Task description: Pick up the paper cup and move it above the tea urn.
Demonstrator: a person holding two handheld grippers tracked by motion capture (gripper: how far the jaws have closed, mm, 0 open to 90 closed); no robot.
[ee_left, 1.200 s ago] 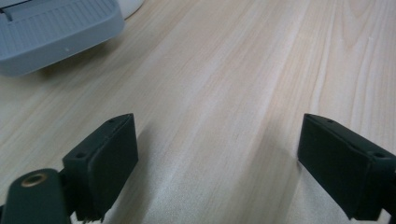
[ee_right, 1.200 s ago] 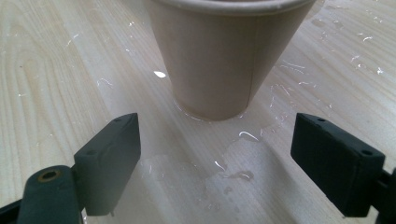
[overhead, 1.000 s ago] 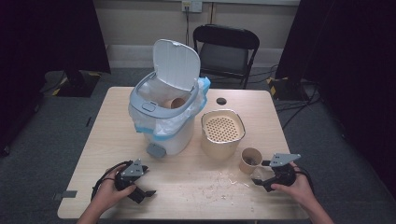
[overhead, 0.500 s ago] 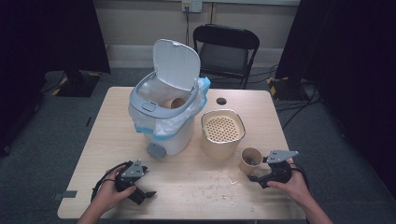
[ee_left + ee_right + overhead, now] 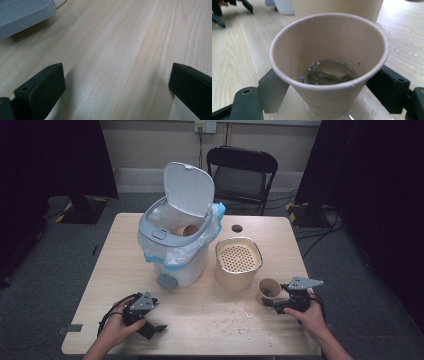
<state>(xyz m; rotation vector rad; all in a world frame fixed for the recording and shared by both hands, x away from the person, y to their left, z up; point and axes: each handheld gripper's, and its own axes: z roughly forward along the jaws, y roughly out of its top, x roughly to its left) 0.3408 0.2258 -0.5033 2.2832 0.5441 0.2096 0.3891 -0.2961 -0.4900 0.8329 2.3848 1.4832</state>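
Observation:
A brown paper cup (image 5: 269, 289) stands on the wooden table (image 5: 120, 270) near its right front. It holds a little liquid with dark dregs at the bottom (image 5: 327, 75). My right gripper (image 5: 271, 303) reaches in from the right, and its two black jaws press the cup (image 5: 329, 50) low on both sides. In the right gripper view, the right gripper (image 5: 327, 100) has the cup upright between its jaws. My left gripper (image 5: 156, 327) rests at the table's left front, open, with bare wood between its jaws. The left gripper (image 5: 117, 82) points toward the bin's grey pedal (image 5: 22, 15).
A white bin (image 5: 175, 245) with a blue liner and raised lid stands at centre left, another cup (image 5: 189, 229) inside. Just behind the cup sits a beige strainer tub (image 5: 238, 261). Droplets and crumbs (image 5: 235, 315) dot the front. A black chair (image 5: 242, 175) stands beyond the table.
My right gripper has slid left toward the paper cup and its jaws now grip the cup's sides. The left gripper has stayed in place.

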